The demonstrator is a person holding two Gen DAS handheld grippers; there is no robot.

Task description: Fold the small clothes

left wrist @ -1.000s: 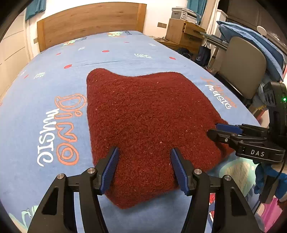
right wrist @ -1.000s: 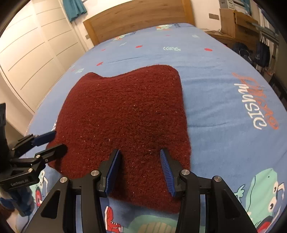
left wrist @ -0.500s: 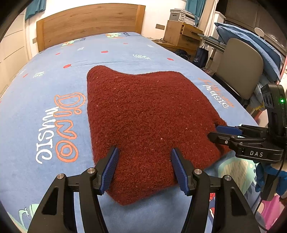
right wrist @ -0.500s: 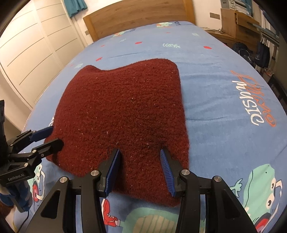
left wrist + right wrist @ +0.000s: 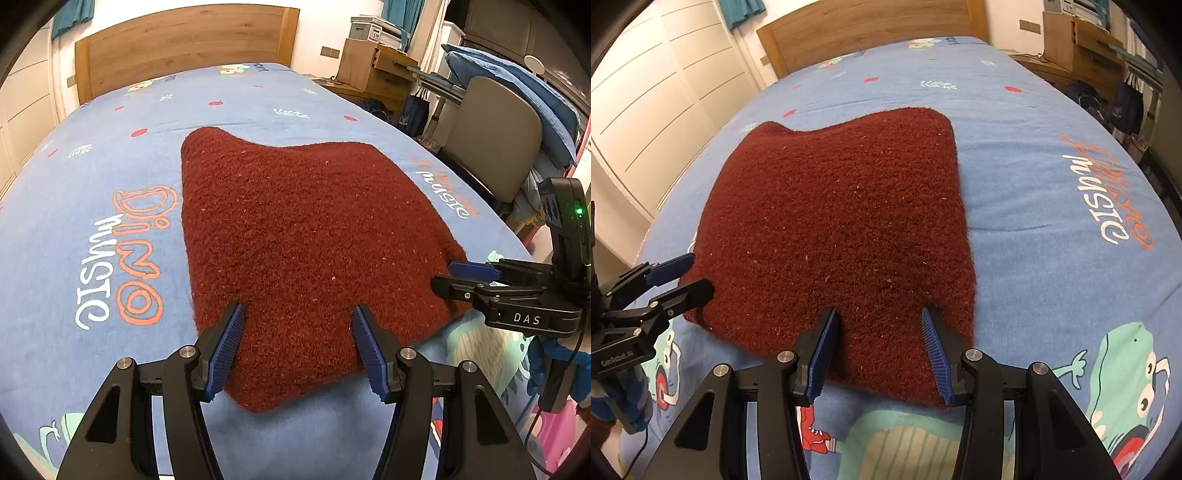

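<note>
Logging 1 dark red knitted garment [image 5: 306, 236], lying flat on the bed [image 5: 110, 155] with its near hem toward me and its long axis running away toward the wooden headboard [image 5: 184, 48].

Item 1: left gripper [image 5: 297, 347]. I am holding it with its jaws spread wide, nothing between them, straddling the near hem close to the garment's near-left corner.

Item 2: right gripper [image 5: 877, 354]. I am holding it likewise spread and empty, over the hem at the near-right corner.

Relation: both grippers are sitting side by side along the same hem, each nearest its own corner, with the cloth extending straight ahead. Whether the fingertips are touching the knit I cannot tell.

Judgement: the fold is not yet begun; the next move calls for pinching both corners and carrying the hem forward toward the far edge. The thick, fuzzy knit is likely to grip well but may drag.
</note>
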